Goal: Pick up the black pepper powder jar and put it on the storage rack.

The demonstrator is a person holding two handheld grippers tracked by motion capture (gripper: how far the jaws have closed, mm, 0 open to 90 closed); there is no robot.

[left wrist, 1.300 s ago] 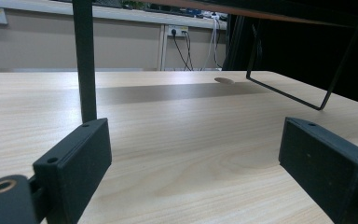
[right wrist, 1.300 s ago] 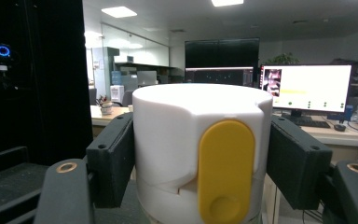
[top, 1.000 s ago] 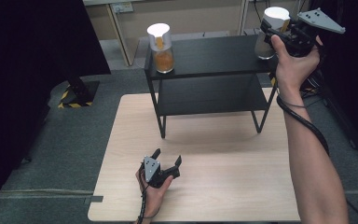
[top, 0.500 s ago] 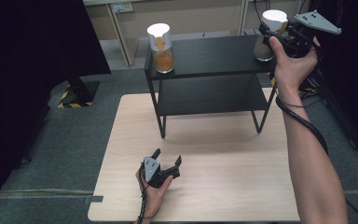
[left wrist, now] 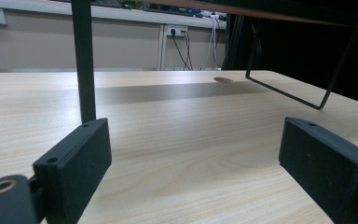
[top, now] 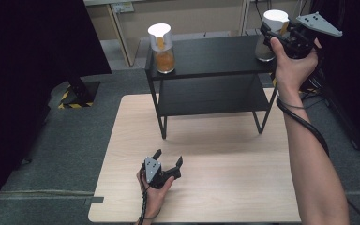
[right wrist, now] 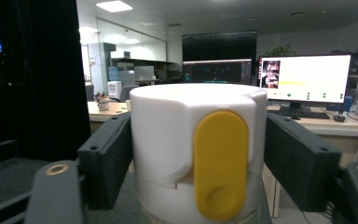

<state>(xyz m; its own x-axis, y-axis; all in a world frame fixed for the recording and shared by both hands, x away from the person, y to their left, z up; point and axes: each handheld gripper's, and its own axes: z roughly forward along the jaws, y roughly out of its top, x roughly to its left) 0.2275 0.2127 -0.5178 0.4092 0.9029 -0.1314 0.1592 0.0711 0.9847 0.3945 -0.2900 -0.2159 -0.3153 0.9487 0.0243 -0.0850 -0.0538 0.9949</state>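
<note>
Right gripper view has the white-capped jar [right wrist: 198,154] sitting between the right gripper [right wrist: 198,158] jaws, which have just been opening off it, so looks like it's been dropped on the black shelf [top: 215,56]. Left gripper [top: 168,165] rests wide, empty.

A white-lidded jar [top: 273,35] with a yellow tab stands upright on the black shelf's [top: 215,56] top right end.

Rack [top: 215,61] at table's [top: 225,197] far edge, one jar [top: 161,47] top left, other jar [top: 273,35] top right
</note>
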